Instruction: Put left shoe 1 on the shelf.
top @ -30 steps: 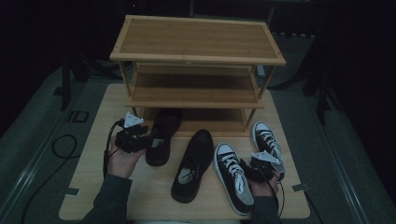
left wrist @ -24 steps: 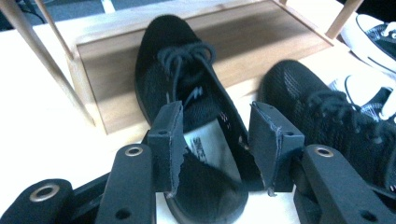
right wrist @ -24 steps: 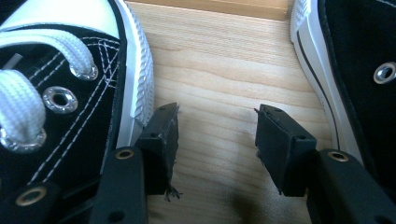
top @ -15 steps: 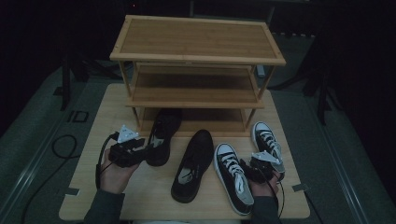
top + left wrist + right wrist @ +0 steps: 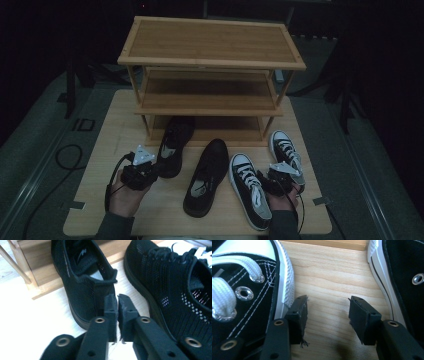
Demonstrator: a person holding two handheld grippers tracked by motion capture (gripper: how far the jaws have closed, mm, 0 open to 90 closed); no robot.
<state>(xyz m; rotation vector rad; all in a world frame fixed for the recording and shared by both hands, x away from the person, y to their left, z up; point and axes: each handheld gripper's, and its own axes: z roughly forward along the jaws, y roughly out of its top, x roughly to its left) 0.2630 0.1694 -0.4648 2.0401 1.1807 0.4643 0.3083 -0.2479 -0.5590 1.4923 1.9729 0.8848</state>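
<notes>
High view: I'm at the near edge of a light wood table w/ a three-tier bamboo shoe rack standing at its far half, all shelves bare. Four shoes sit on the table in front of it: a black mesh shoe w/ its toe tucked under the rack's bottom shelf, a second black mesh shoe nearer me and to its right, then a black canvas sneaker w/ white laces and toe cap, and its mate furthest right, beside the rack's front right leg. My left gripper sits just left of the first mesh shoe's heel, grey plate on top, cable looping back by my wrist. My right gripper rests between the two sneakers, low on the table. Left gripper view: my jaws are pressed nearly together, only a thin slit between them, nothing in it; they point at the heel of the black mesh shoe, tips just short of the heel collar or touching it, can't tell which. The other mesh shoe lies close on the right. Right gripper view: my jaws stand wide apart, empty, bare wood between them; the left-hand jaw is right against the white rubber sole of one sneaker, the other sneaker is just beyond the right-hand jaw.
</notes>
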